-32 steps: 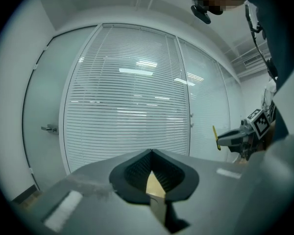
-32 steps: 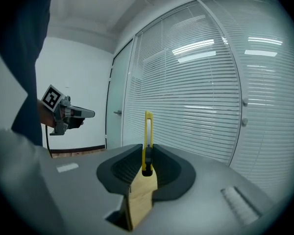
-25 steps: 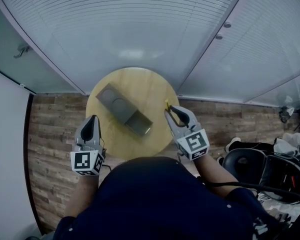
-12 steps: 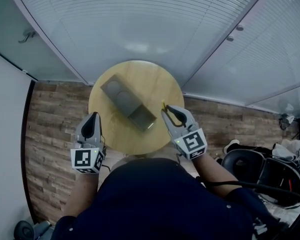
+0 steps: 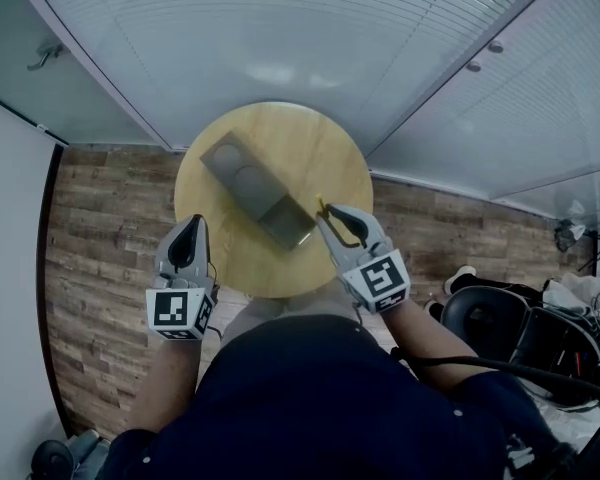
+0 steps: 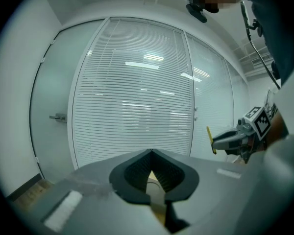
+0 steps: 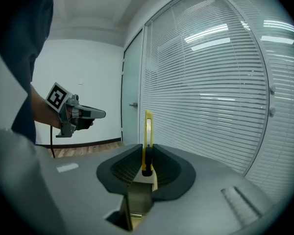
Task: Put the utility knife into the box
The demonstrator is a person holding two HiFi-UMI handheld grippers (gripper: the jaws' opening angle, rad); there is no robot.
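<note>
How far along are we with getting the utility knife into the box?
Done: the utility knife is picked up, clamped in the right gripper.
In hand: that gripper hangs just beside the near end of the grey box on the round table.
Left: carry the knife over the box, lower it in and release; nothing yellow shows inside it yet.
The left gripper is shut and empty by the table's left edge.

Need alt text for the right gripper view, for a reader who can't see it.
The right gripper clamps a yellow utility knife that sticks out past its jaws. Behind are window blinds; the left gripper shows at left.
</note>
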